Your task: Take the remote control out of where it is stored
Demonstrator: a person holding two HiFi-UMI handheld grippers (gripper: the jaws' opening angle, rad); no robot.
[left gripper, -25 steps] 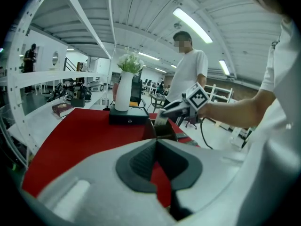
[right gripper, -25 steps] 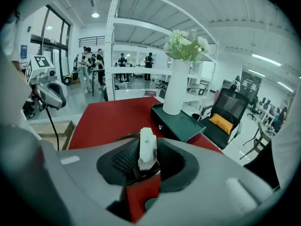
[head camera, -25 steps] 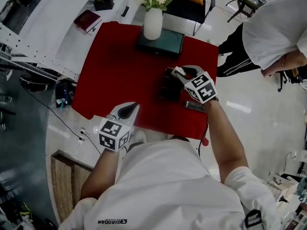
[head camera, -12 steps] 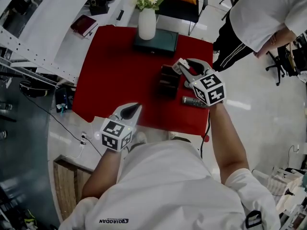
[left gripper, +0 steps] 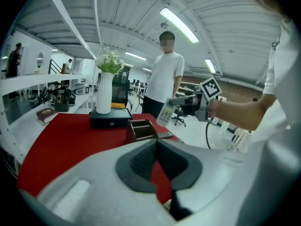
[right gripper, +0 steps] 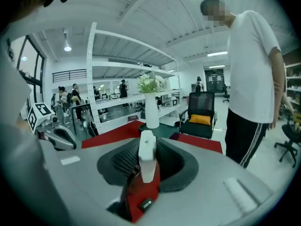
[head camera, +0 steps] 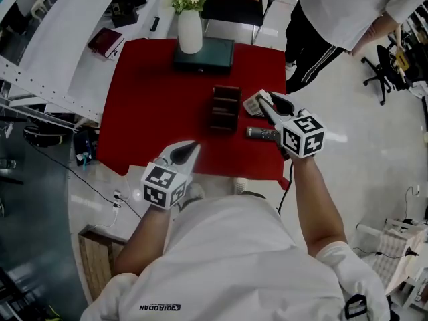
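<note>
The right tool (head camera: 265, 103) has come up and away from the brown holder (head camera: 225, 109), off to its right. It carries the pale remote control (head camera: 254, 104), which was down in the holder a second ago. The remote now hangs clear of the holder, above the red desk (head camera: 154, 99).

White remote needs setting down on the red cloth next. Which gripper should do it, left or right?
Right, I think. The right gripper is clamped on the white remote, out of the brown holder, above the red cloth. The left gripper is open and empty at the table's near edge.
</note>
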